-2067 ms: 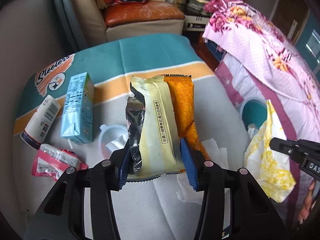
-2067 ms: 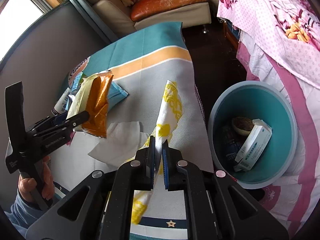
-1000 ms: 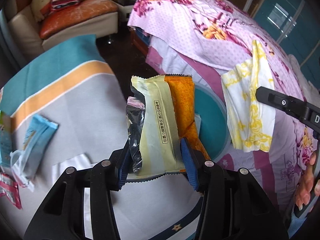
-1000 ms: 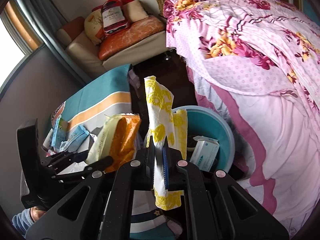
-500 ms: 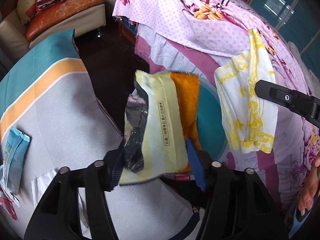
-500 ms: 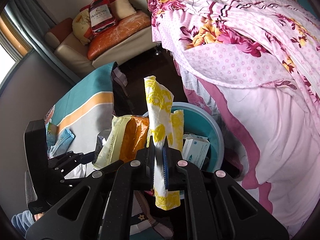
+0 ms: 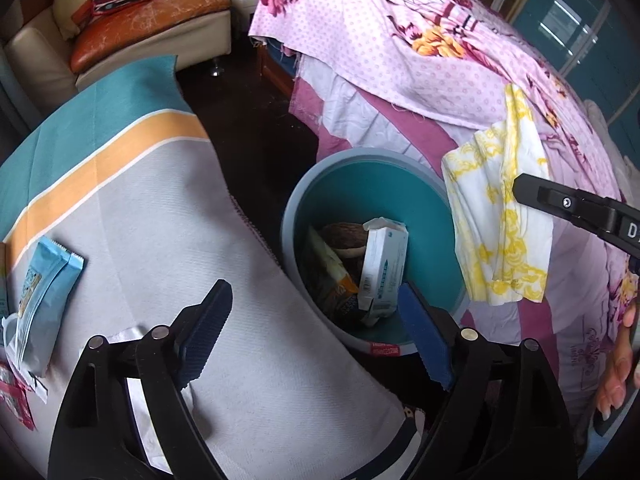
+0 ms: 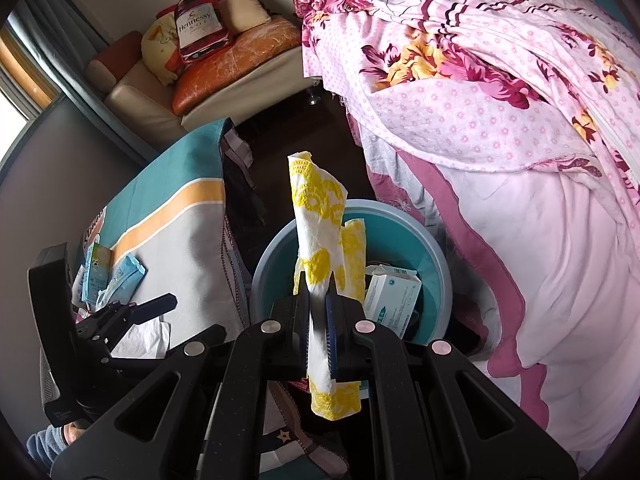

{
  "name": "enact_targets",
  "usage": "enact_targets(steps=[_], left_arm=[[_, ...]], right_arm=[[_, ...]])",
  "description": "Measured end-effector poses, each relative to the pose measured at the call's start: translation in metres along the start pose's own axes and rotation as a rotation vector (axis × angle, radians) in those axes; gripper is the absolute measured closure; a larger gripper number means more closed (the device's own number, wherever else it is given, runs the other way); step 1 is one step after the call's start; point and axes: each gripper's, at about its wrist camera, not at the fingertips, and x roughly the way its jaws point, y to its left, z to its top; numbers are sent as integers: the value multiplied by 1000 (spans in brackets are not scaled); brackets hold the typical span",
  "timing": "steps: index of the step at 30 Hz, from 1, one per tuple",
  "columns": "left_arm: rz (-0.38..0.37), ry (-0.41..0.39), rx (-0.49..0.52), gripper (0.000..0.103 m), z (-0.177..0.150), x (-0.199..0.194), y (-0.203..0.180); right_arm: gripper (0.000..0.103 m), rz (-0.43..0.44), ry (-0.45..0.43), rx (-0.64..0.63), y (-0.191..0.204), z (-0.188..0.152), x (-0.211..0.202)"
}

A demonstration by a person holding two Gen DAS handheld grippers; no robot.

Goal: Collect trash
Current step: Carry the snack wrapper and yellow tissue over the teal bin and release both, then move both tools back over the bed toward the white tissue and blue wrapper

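A teal trash bin (image 7: 424, 236) stands on the floor between the table and the bed; it also shows in the right wrist view (image 8: 400, 232). Inside lie a white box (image 7: 382, 268), a brown round thing and the yellow-orange snack wrapper (image 7: 332, 276). My left gripper (image 7: 316, 328) is open and empty above the bin's near rim. My right gripper (image 8: 318, 304) is shut on a white and yellow patterned napkin (image 8: 320, 236), held over the bin; the napkin also shows in the left wrist view (image 7: 500, 232).
The table with a teal, orange and grey cloth (image 7: 120, 208) carries a light blue wrapper (image 7: 44, 300), a white tissue (image 7: 136, 360) and a red-pink wrapper (image 7: 12, 396) at the left. A bed with floral pink covers (image 7: 440, 60) is to the right. A sofa (image 7: 140, 16) stands behind.
My left gripper opened and the yellow-orange snack wrapper dropped into the bin. My right gripper with the napkin stayed over the bin.
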Motion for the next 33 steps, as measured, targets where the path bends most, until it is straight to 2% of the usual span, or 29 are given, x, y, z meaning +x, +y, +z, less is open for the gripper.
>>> enact_targets(steps=[9, 15, 17, 19, 24, 26, 29, 33], left_arm=[[-5, -21, -51, 14, -12, -20, 29], [6, -30, -86, 13, -18, -28, 54], [3, -35, -105, 13, -20, -31, 62], [1, -39, -115, 13, -22, -34, 68], [6, -44, -141, 13, -28, -39, 83], [-1, -47, -153, 12, -30, -42, 88], [1, -53, -156, 12, -33, -47, 92], [-1, -63, -163, 10, -39, -56, 96]], right_arm=[[96, -17, 29, 0, 7, -3, 13], [92, -29, 65, 10, 9, -6, 22], [85, -30, 74, 15, 10, -6, 24], [59, -43, 68, 11, 13, -6, 23], [44, -59, 62, 11, 19, -6, 21], [44, -64, 59, 16, 22, -7, 19], [34, -68, 59, 18, 26, -8, 17], [27, -67, 74, -6, 39, -14, 13]])
